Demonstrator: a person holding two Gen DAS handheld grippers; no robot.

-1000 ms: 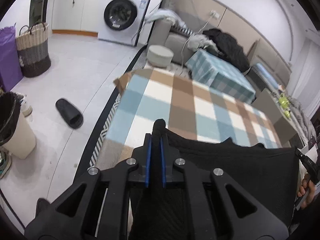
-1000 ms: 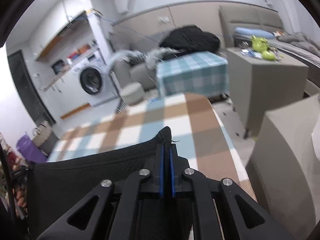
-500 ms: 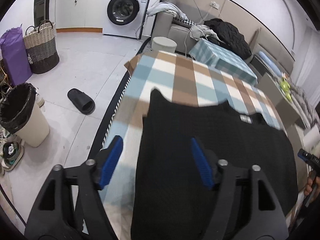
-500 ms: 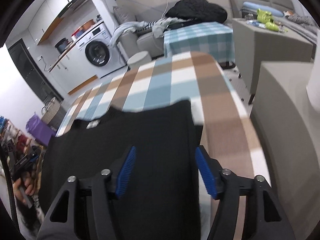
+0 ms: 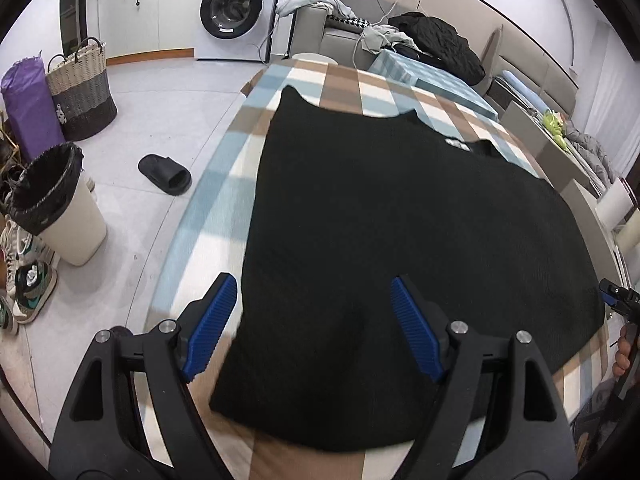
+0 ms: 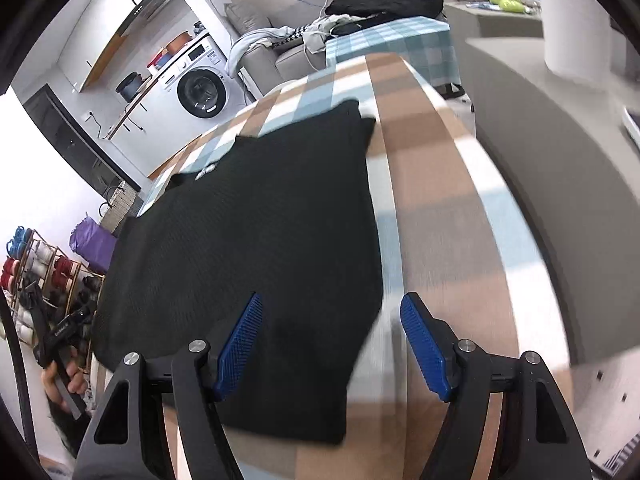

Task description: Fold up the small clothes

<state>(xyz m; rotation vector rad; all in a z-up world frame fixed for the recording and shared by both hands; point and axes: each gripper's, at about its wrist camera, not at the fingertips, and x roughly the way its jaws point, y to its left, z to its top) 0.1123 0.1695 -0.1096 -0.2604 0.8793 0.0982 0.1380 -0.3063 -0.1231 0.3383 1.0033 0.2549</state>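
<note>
A black garment (image 5: 400,208) lies spread flat on the table with the blue, brown and white checked cloth (image 5: 224,184), its white neck label at the far edge. My left gripper (image 5: 312,282) hovers over the garment's near left part, jaws still opening, the cloth below them and untouched by the pads. In the right wrist view the same garment (image 6: 248,232) fills the left of the table (image 6: 432,200). Above its near right edge is my right gripper (image 6: 332,299), jaws also opening, nothing pinched.
Left of the table on the floor are a lined waste bin (image 5: 60,208), a black slipper (image 5: 164,174), shoes and a woven basket (image 5: 80,92). A washing machine (image 5: 232,8) and a sofa with clothes stand behind. A grey cabinet (image 6: 540,160) flanks the table's right side.
Both grippers were shut on the garment's far corners; they let go, opened wide and drew back towards the near edge. The garment now lies flat on the table.
</note>
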